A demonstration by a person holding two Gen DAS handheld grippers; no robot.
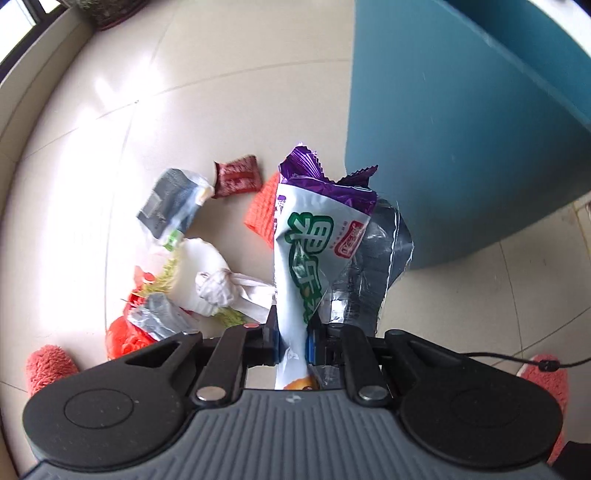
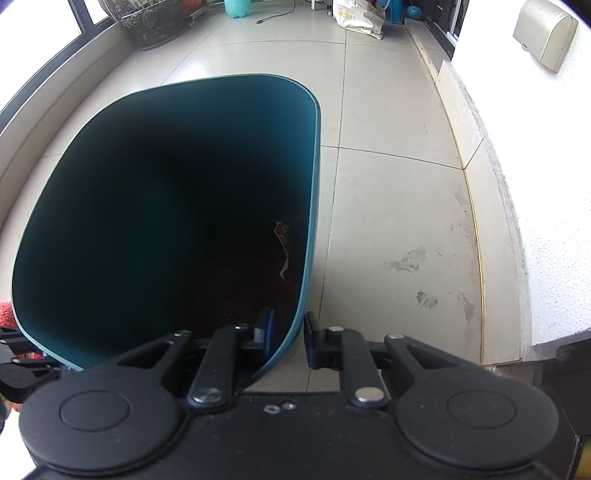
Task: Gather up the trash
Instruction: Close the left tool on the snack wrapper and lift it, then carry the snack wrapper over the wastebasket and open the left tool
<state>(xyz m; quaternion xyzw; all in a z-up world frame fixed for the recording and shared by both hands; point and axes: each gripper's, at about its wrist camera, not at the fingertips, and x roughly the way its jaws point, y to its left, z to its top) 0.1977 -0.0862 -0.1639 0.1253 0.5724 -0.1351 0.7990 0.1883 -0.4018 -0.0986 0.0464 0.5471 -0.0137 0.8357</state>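
My left gripper (image 1: 291, 332) is shut on a white snack wrapper (image 1: 306, 236) with green characters and a purple top, held up above the tiled floor; a clear foil piece hangs with it. Below lies a trash pile: a dark red packet (image 1: 236, 179), a grey-blue packet (image 1: 170, 199), crumpled white tissue (image 1: 218, 288), a red bag (image 1: 125, 336). The teal bin (image 1: 461, 129) stands just right of the wrapper. My right gripper (image 2: 290, 332) is shut on the bin's near rim (image 2: 314, 184), one finger inside and one outside. A wrapper (image 2: 282, 247) lies deep in the dark bin.
Pink fuzzy slippers (image 1: 48, 365) (image 1: 550, 384) flank the left gripper. A planter (image 2: 155, 26) stands by the window at the far left, and a white bag (image 2: 358, 18) at the back. A low tiled ledge (image 2: 461, 147) and a white wall run along the right.
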